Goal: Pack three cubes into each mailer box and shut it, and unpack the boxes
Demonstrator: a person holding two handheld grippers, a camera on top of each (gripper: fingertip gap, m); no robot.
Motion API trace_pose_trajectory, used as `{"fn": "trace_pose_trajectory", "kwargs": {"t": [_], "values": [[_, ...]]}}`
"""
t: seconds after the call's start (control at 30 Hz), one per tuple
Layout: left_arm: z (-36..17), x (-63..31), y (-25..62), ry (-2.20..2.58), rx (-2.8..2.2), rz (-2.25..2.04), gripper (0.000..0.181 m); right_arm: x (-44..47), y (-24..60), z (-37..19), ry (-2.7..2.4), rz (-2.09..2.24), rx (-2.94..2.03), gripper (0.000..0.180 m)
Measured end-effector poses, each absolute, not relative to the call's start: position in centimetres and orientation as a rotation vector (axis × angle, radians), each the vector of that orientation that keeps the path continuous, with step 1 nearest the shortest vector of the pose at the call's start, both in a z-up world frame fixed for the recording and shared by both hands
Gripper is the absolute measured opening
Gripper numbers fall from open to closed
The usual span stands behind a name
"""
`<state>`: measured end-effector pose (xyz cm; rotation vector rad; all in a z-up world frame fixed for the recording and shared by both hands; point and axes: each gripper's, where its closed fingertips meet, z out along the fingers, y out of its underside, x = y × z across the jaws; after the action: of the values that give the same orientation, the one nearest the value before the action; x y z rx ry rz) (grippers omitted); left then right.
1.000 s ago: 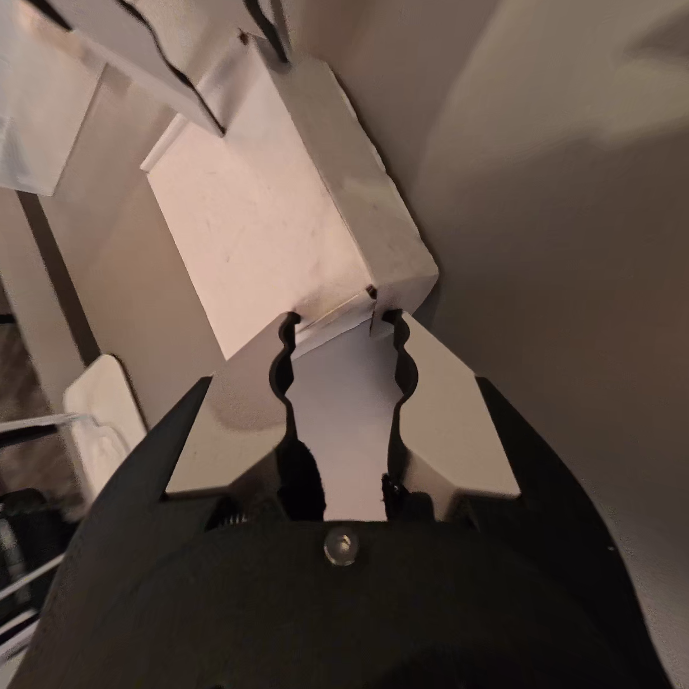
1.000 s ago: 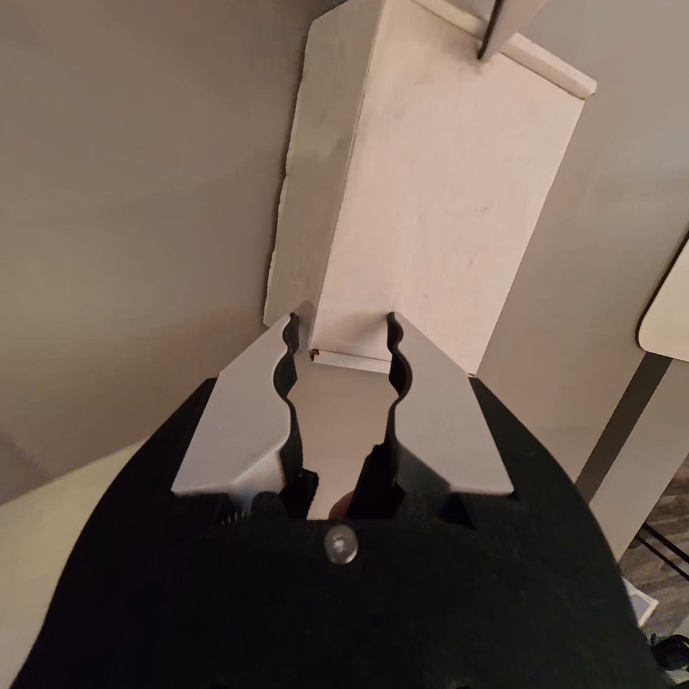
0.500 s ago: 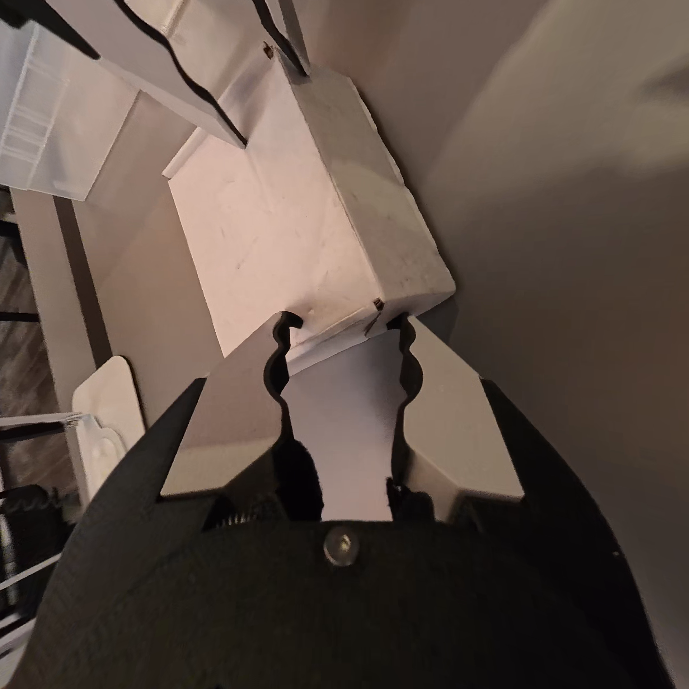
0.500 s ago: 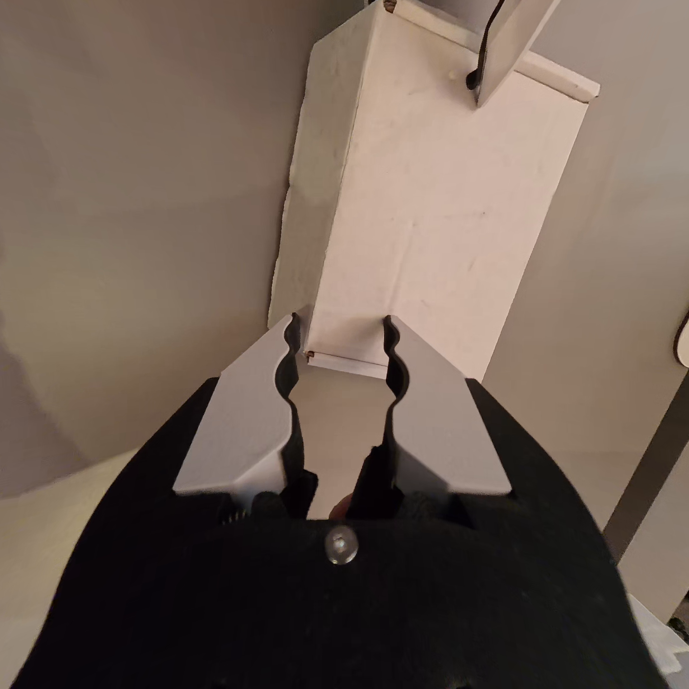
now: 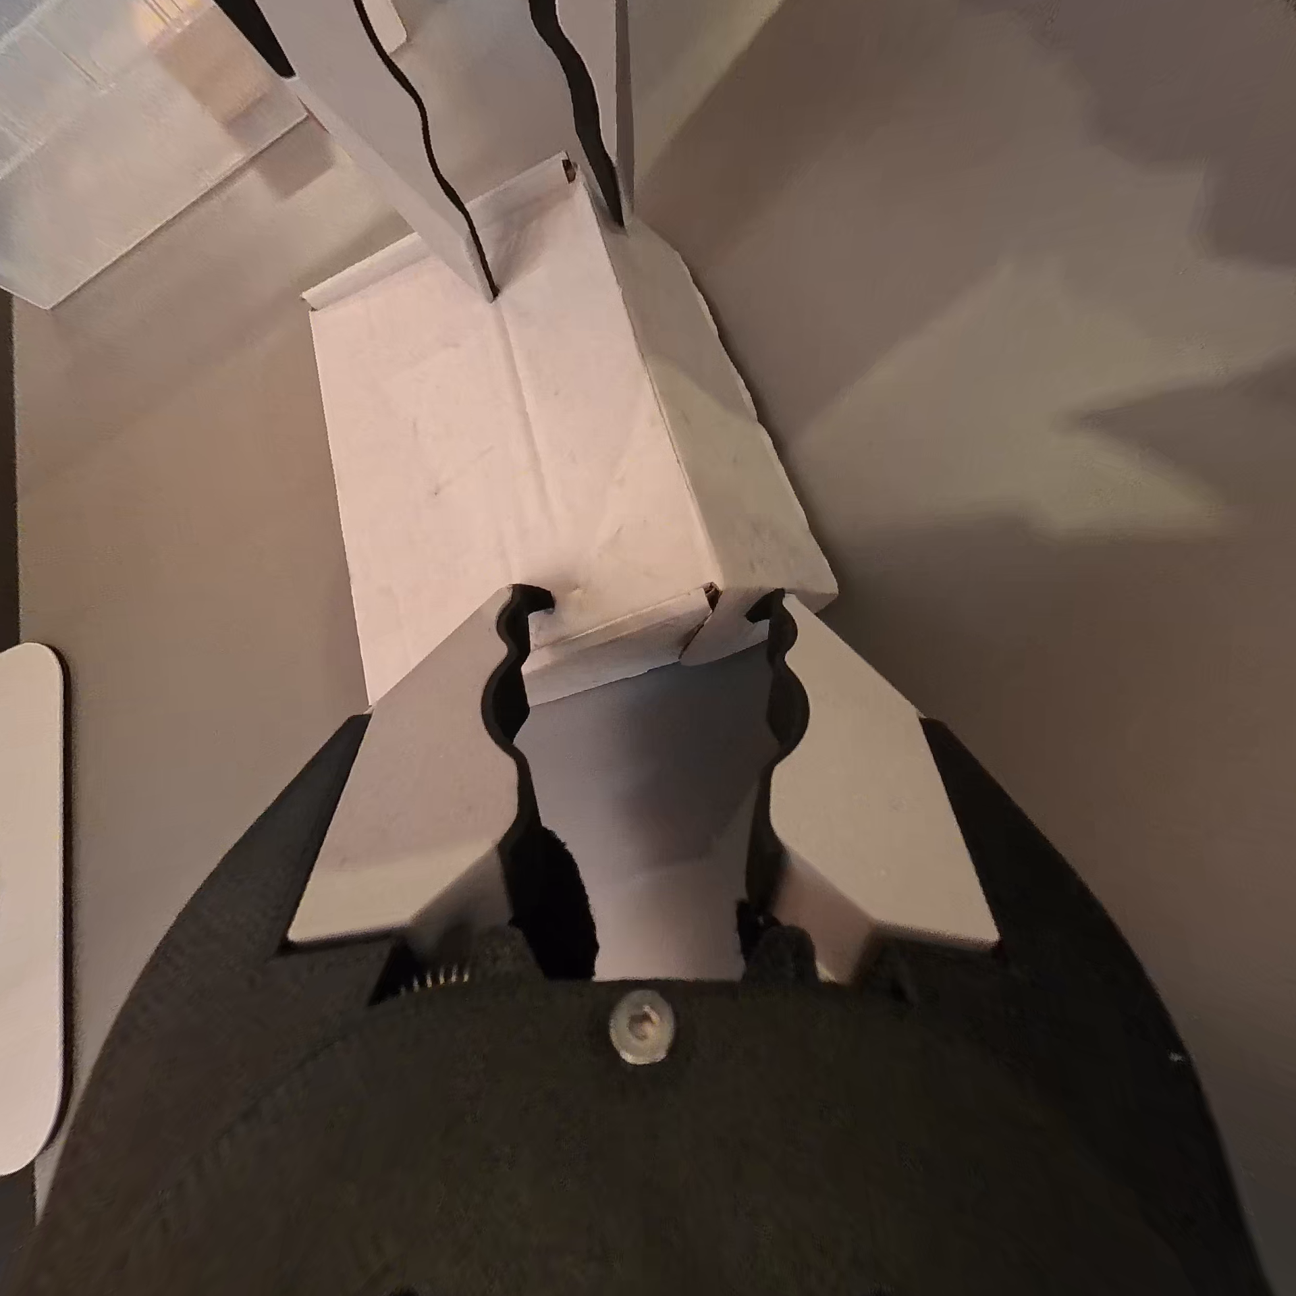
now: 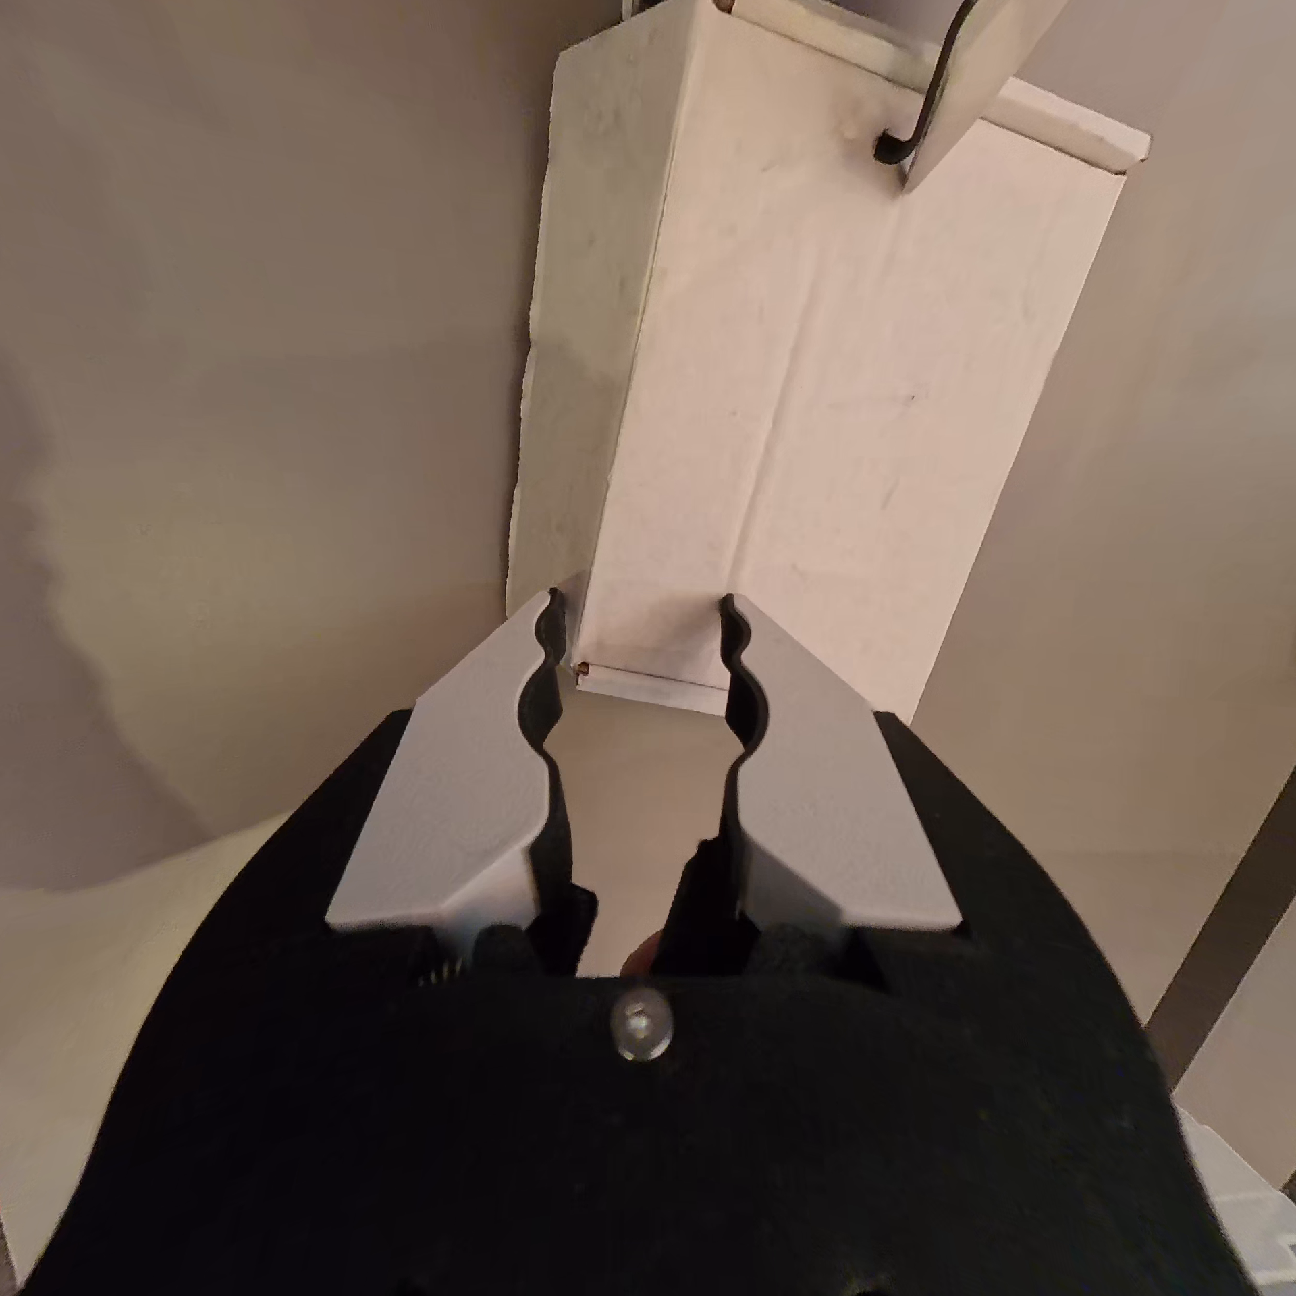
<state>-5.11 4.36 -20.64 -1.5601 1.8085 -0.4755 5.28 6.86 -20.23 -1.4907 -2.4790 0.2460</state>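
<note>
A closed white mailer box (image 5: 491, 449) lies lengthwise between my two grippers on the beige table (image 5: 1052, 771). My left gripper (image 5: 645, 599) has its jaws apart, and its fingertips (image 5: 522, 610) touch the box's near end across the top corner. The box also shows in the right wrist view (image 6: 806, 421). My right gripper (image 6: 639, 596) has its jaws apart too, with its tips against the opposite end. Each gripper shows in the other's view at the far end of the box, the right one in the left wrist view (image 5: 533, 231) and one left finger (image 6: 940, 119) in the right wrist view. No cubes are visible.
A clear plastic container (image 5: 105, 154) stands beyond the box to the left. A white rounded board (image 5: 28, 876) lies at the left edge. In the right wrist view the table edge (image 6: 1220, 933) runs down the right side, with a white object (image 6: 1262, 1206) below it.
The box and both grippers have swung round together on the table. The clear container has come closer in the left wrist view. Both jaws have stayed apart at the box ends.
</note>
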Motion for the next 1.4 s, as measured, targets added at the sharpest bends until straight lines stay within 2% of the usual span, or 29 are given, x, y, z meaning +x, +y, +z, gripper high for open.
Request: {"fn": "trace_pose_trajectory", "kwargs": {"t": [0.27, 0.47, 0.6, 0.7, 0.73, 0.77, 0.87, 1.4], "values": [[-20.7, -5.1, 4.4, 1.837, -1.513, -0.408, 0.065, 5.3, 7.0, -20.2, -2.480, 0.280, -1.475, 0.042], [-20.9, -5.4, 4.7, 1.927, -1.446, -0.307, 0.064, 6.4, 7.0, -20.7, -2.638, 0.020, -1.225, 0.059], [-21.0, -5.4, 4.8, 1.936, -1.420, -0.272, 0.064, 6.5, 7.7, -21.1, -2.633, -0.184, -0.958, 0.056], [-21.1, -5.5, 5.0, 1.926, -1.403, -0.241, 0.064, 6.7, 8.4, -21.6, -2.566, -0.305, -0.770, 0.066], [-21.1, -5.4, 5.1, 1.917, -1.407, -0.241, 0.064, 6.4, 8.7, -21.5, -2.517, -0.319, -0.752, 0.061], [-21.1, -5.4, 5.2, 1.914, -1.404, -0.234, 0.064, 6.2, 8.9, -21.5, -2.476, -0.321, -0.743, 0.056], [-21.1, -5.4, 5.3, 1.905, -1.408, -0.220, 0.064, 6.1, 9.0, -21.6, -2.413, -0.291, -0.730, 0.055], [-20.7, -5.0, 4.6, 1.766, -1.562, -0.477, 0.075, 6.3, 8.0, -21.4, -2.445, 0.118, -0.990, 0.066]]}}
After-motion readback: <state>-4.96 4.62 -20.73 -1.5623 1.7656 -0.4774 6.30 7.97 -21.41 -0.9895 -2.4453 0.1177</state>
